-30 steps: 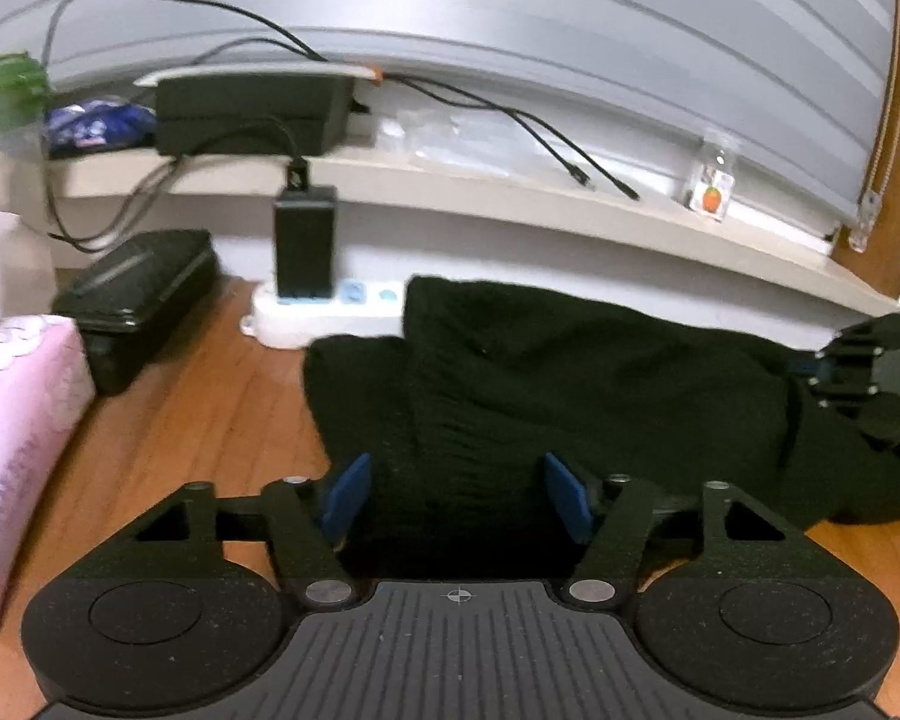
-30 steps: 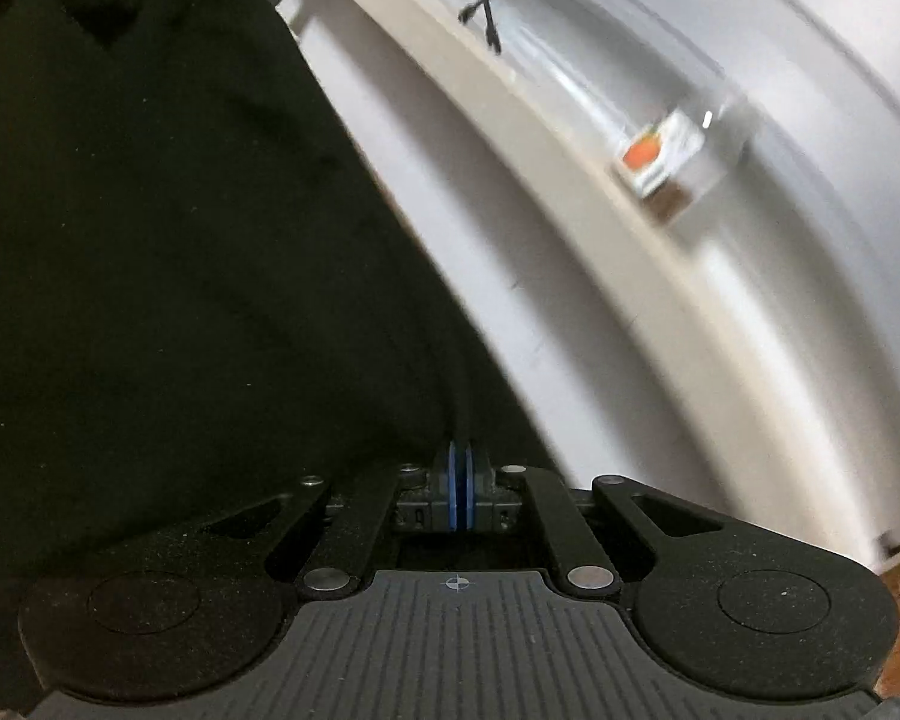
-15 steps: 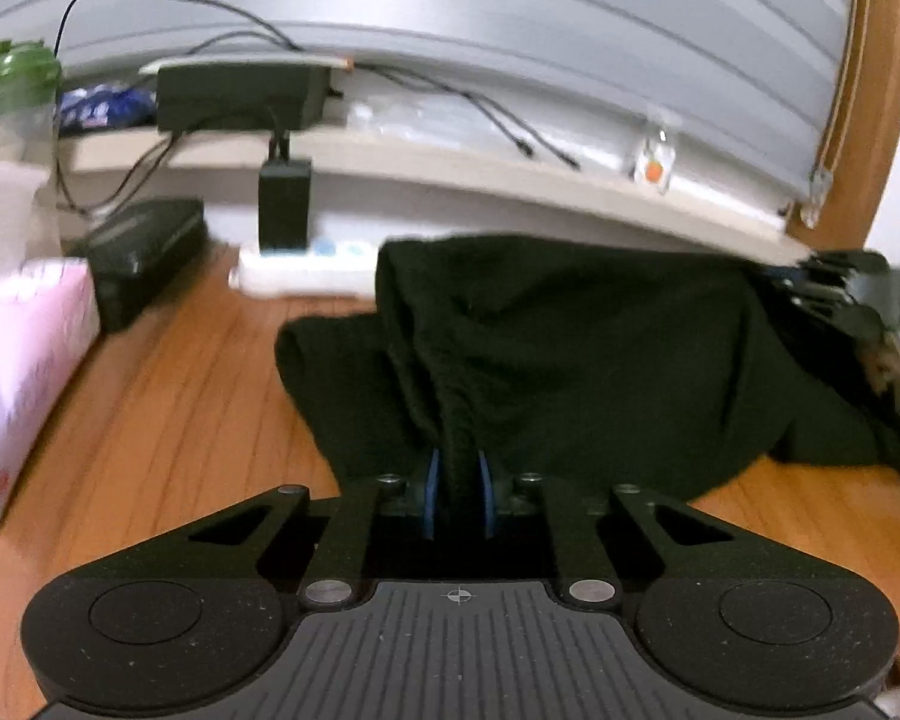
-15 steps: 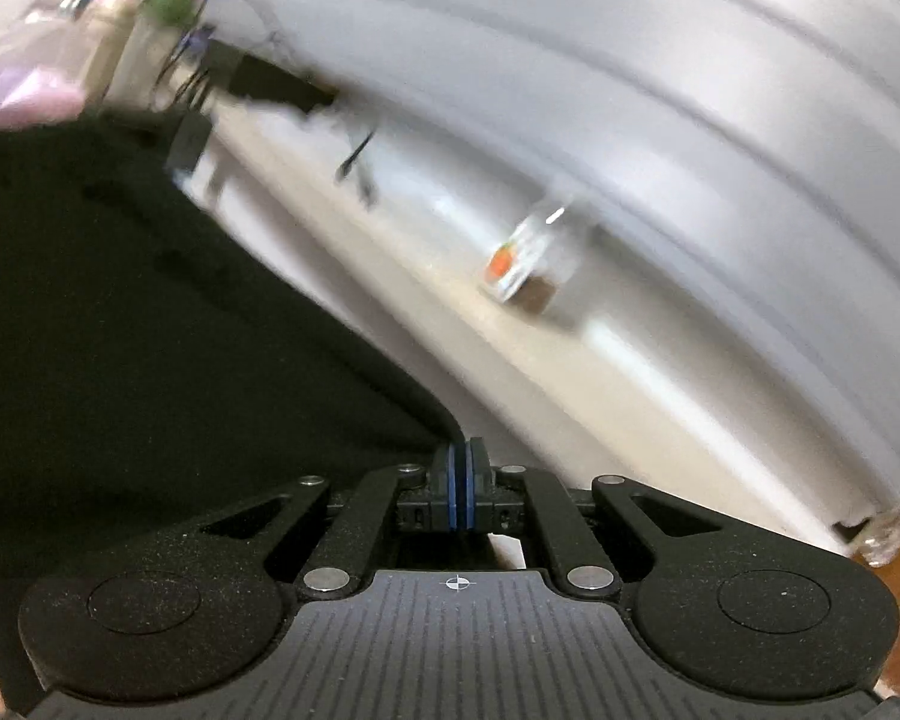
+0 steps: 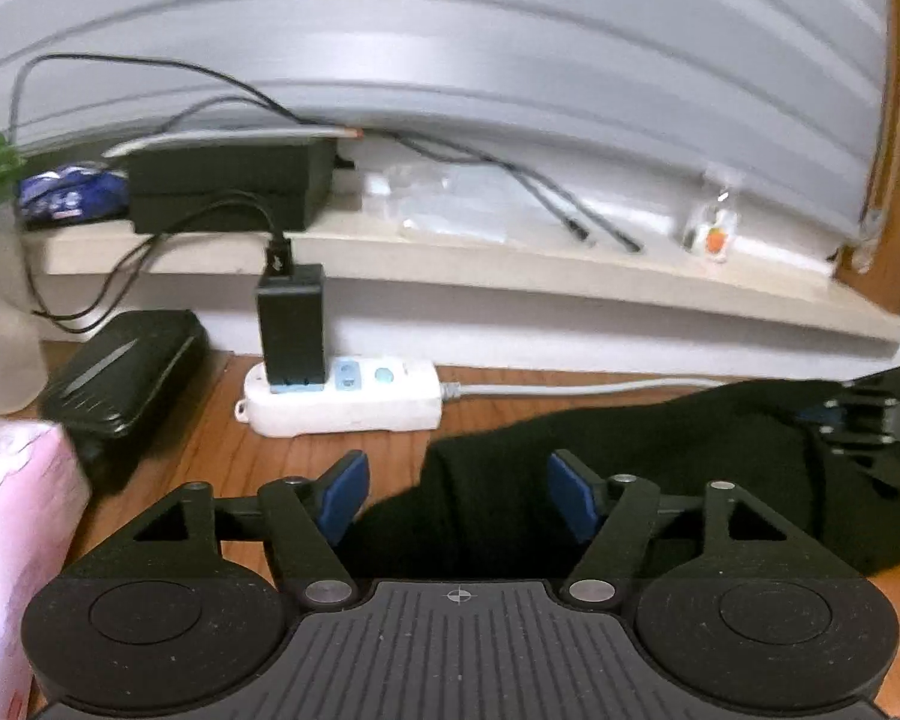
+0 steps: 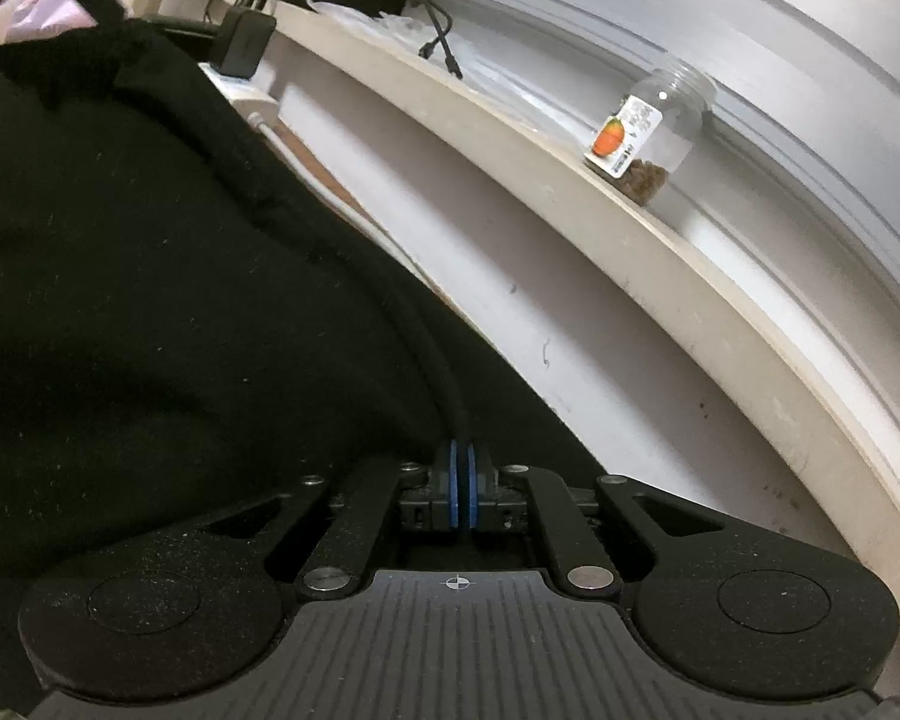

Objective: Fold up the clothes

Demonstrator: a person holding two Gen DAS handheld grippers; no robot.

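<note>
on the wooden table, below a pale window shelf, a black garment lies in a low heap, spread from the centre toward the right. the left gripper sits at the garment's near left end with its jaws opening; cloth lies between the blue pads, but they stand clear of it and grip nothing. the right gripper has its jaws clamped tight on a rolled hem of the same garment, which is judged to pin that end in place while the other end is let go. a white power strip with a black adapter lies just behind the cloth, and a small jar stands on the shelf; both are snag risks should the fabric be swung back. a pink tissue pack sits at far left, well apart from the garment.
</note>
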